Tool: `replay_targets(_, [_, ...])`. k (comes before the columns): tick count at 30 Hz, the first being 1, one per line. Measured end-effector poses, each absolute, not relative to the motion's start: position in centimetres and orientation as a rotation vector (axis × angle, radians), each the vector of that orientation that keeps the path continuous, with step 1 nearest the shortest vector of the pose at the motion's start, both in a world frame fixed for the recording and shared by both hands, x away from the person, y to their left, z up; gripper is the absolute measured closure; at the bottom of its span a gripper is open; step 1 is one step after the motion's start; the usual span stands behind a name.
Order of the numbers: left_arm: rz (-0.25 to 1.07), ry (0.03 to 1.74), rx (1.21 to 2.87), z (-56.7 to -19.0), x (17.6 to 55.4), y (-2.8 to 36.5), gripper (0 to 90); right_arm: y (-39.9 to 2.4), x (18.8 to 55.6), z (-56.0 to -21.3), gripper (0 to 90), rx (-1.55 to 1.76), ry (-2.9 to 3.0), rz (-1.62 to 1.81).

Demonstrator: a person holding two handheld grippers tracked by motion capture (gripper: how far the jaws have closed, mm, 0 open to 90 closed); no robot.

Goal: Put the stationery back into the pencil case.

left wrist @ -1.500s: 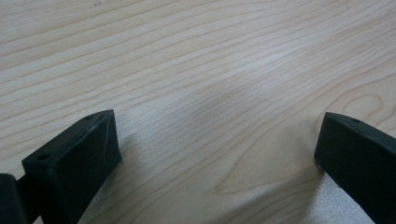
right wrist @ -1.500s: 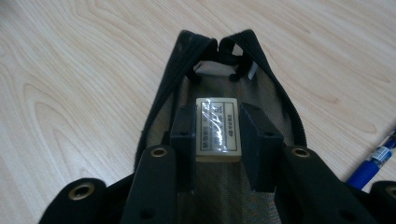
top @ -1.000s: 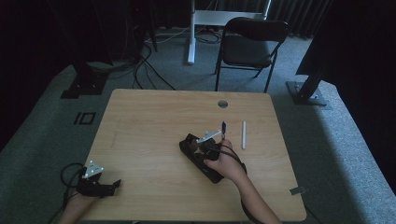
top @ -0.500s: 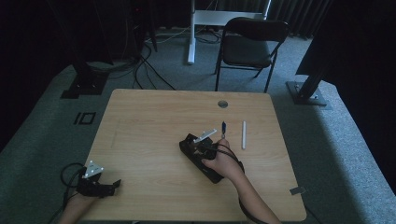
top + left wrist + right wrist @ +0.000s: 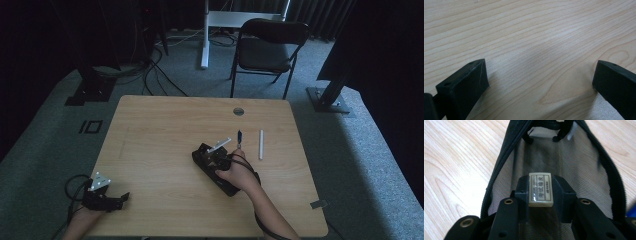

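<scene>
Wooden bench, round hole near far edge. On it: black mesh pouch, white stick, dark pen.

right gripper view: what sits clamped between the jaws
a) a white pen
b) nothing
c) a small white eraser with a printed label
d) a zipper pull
c: the right gripper has its jaws pressed on both sides of a small white eraser with printed characters, held over the open black mesh pouch.
</scene>
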State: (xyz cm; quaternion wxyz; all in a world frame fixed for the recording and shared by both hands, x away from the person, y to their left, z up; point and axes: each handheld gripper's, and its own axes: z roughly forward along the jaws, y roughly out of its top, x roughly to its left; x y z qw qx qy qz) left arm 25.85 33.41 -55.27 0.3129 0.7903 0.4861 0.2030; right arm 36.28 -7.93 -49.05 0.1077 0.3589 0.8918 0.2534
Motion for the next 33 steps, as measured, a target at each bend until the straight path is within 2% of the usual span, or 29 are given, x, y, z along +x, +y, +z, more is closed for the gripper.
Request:
replay_targets(5, [0.536,1.282,2.084,-55.3,25.8,33.4,0.1,-7.9,36.4,-49.2,64.4,1.061,2.631,0.742])
replay_targets(33, [0.536,1.282,2.085,-55.3,25.8,33.4,0.1,-9.1,35.5,-46.1,64.3,1.037,2.567,0.875])
